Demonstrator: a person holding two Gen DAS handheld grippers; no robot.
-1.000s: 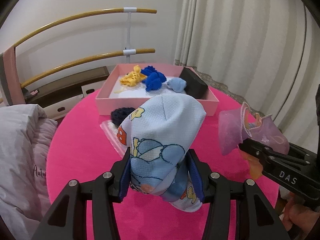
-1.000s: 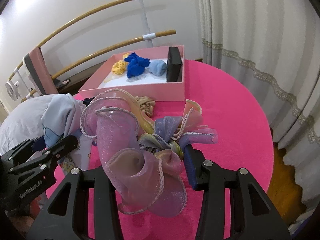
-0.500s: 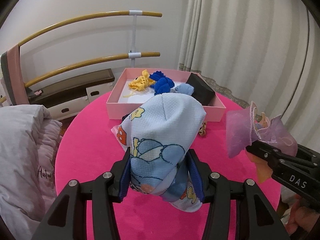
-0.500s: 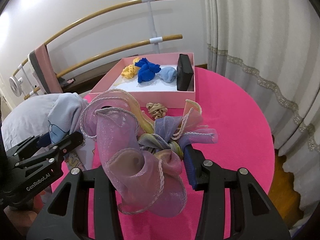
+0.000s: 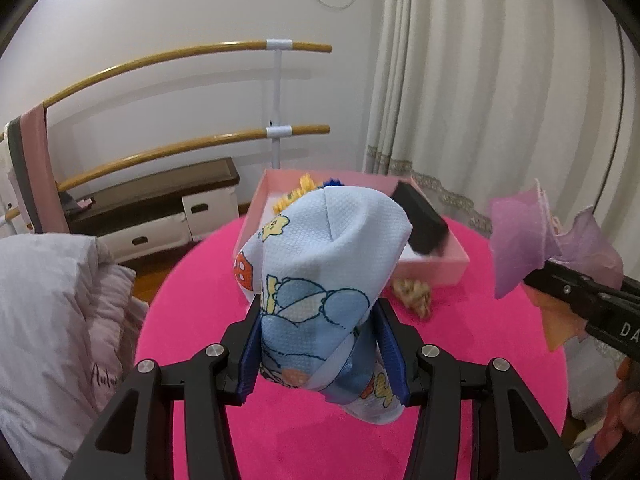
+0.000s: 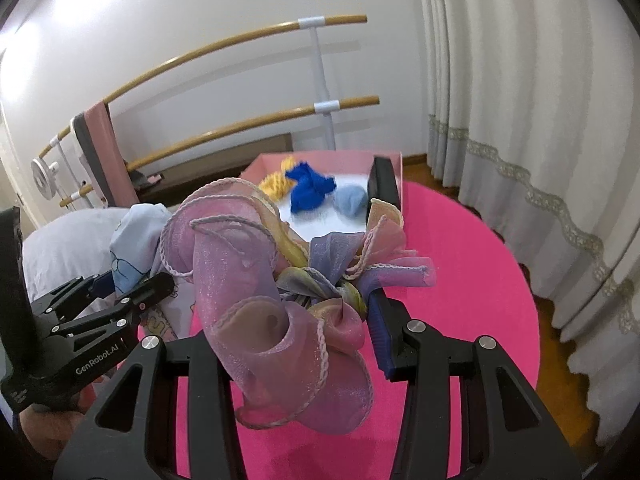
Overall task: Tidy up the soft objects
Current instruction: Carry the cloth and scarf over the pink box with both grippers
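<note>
My left gripper [image 5: 320, 344] is shut on a light blue cartoon-print cloth [image 5: 320, 264], which stands up between the blue pads above the round pink table [image 5: 192, 320]. My right gripper [image 6: 320, 320] is shut on a bunched sheer purple and pink ruffled fabric [image 6: 264, 288], also held above the table. Each gripper shows in the other's view: the right gripper [image 5: 560, 280] at the right edge, the left gripper [image 6: 132, 280] at the left. A pink box [image 6: 400, 176] at the table's far side holds yellow, dark blue and light blue soft pieces and a black block [image 6: 382, 184].
A beige scrunchie [image 5: 412, 294] lies on the table before the box. A pale quilted jacket [image 5: 52, 312] hangs at the left table edge. Wooden barre rails [image 5: 180, 52] and a low cabinet stand behind; curtains [image 6: 520, 120] hang at the right.
Both grippers have risen with their cloths still held. The box and table sit lower and farther in both views, and the scrunchie has come into sight in the left wrist view.
</note>
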